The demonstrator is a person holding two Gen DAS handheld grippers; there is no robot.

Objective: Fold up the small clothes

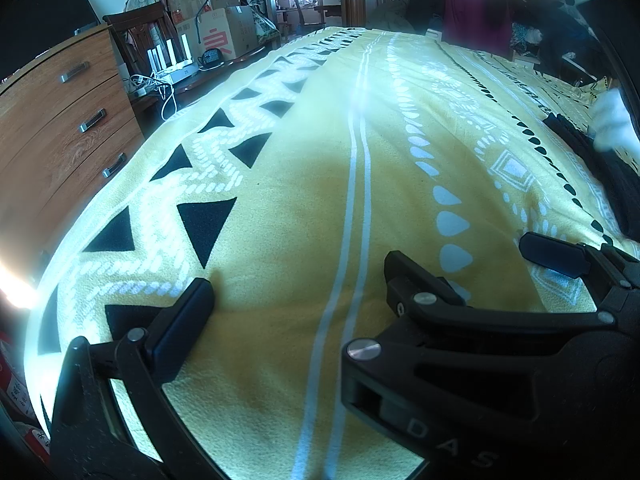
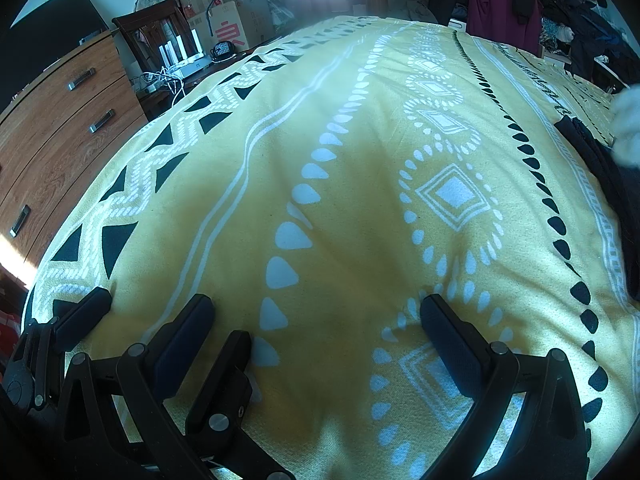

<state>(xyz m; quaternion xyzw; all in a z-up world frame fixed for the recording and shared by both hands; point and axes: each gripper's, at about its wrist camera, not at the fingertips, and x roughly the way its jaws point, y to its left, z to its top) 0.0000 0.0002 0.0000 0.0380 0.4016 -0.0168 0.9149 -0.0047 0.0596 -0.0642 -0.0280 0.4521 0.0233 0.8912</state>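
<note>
A dark garment (image 1: 608, 172) lies on the yellow patterned blanket (image 1: 280, 200) at the far right edge; it also shows in the right wrist view (image 2: 612, 184). A white cloth or glove (image 1: 612, 124) is blurred just above it, and shows too in the right wrist view (image 2: 628, 128). My left gripper (image 1: 298, 276) is open and empty, low over the blanket. My right gripper (image 2: 316, 308) is open and empty beside it. The right gripper's fingers (image 1: 552, 254) appear in the left wrist view; the left gripper's fingers (image 2: 84, 318) appear at lower left of the right wrist view.
A wooden chest of drawers (image 1: 60, 128) stands left of the bed. Cardboard boxes (image 1: 224, 28), a router and cables (image 1: 168, 76) sit behind it. A chair piled with clothes (image 2: 504, 8), including a maroon garment, stands at the far end.
</note>
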